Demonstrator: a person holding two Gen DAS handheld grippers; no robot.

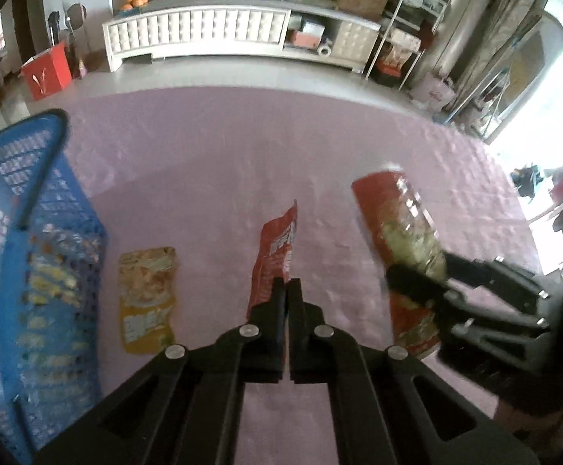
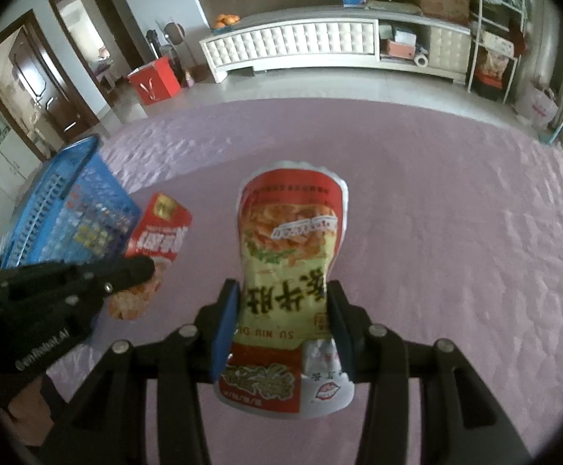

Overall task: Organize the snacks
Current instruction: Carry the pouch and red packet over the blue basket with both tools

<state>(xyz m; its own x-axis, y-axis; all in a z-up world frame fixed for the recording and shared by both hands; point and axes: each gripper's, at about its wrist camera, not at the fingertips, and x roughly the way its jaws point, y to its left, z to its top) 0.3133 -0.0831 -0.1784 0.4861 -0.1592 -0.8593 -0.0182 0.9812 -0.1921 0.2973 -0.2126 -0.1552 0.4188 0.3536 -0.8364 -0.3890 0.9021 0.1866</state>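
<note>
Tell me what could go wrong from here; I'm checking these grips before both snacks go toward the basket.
1. The left tool pinches only one edge of the red packet, so it might slip or swing loose.
2. The right tool squeezes the big snack bag low on its body; the top-heavy bag could tilt out.
3. Both loaded tools are close together beside the blue basket, so they could collide.

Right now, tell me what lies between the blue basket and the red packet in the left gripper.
A yellow snack packet lies flat on the pink cloth between the blue basket and the red packet pinched in the left gripper. The left wrist view shows it.
</note>
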